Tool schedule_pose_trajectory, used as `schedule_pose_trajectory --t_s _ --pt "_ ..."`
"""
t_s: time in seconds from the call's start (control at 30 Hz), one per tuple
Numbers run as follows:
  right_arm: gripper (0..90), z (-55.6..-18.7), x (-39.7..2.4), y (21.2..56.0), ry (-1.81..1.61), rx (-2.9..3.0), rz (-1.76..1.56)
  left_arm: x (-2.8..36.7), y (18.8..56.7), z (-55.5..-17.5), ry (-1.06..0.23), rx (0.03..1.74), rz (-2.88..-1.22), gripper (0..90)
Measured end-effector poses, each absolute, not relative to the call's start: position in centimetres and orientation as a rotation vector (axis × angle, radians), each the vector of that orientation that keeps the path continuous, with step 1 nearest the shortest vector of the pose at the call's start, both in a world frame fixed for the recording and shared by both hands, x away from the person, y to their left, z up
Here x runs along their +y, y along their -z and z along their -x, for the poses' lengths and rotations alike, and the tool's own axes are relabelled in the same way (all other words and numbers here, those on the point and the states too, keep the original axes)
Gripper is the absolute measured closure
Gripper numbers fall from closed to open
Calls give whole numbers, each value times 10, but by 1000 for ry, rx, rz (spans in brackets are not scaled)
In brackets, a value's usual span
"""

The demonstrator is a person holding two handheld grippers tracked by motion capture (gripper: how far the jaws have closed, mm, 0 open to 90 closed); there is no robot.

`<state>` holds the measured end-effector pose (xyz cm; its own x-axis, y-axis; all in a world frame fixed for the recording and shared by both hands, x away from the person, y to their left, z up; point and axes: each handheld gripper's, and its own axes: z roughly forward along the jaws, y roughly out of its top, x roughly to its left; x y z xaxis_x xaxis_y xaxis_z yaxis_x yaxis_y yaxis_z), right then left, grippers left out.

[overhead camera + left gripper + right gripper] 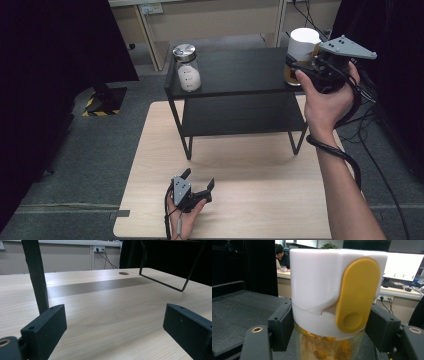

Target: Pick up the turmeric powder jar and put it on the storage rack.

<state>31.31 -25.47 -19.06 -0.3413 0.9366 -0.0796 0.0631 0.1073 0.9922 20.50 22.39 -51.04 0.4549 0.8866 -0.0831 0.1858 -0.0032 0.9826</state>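
A glass jar (301, 47) with a white cap and yellowish contents stands at the right end of the black shelf's top board (240, 75). My right gripper (296, 67) is shut on it, a hand holding the tool from the right. In the right gripper view the jar (332, 290) shows a yellow flap on its cap, and the right gripper (329, 327) presses it from both sides just below the cap. My left gripper (199, 178) rests open low over the wooden table (250, 205) near its front edge, and the left gripper (115, 322) has nothing between its jaws.
A second glass jar (187, 70) with a metal lid and white contents stands at the shelf's left end. The shelf's lower board (240, 117) is bare. A shelf leg (36, 277) stands close ahead of the left jaw, and a wire leg (162, 282) stands farther right.
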Motion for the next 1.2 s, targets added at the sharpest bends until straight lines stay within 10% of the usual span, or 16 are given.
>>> schedule_pose_trajectory --t_s 0.57,1.2 --pt "272 -314 -252 194 -1351 1532 -1027 224 510 -205 -727 987 -1499 46" --pt "38 -308 -256 199 -1396 1522 -1021 224 510 -205 -728 984 -1501 46"
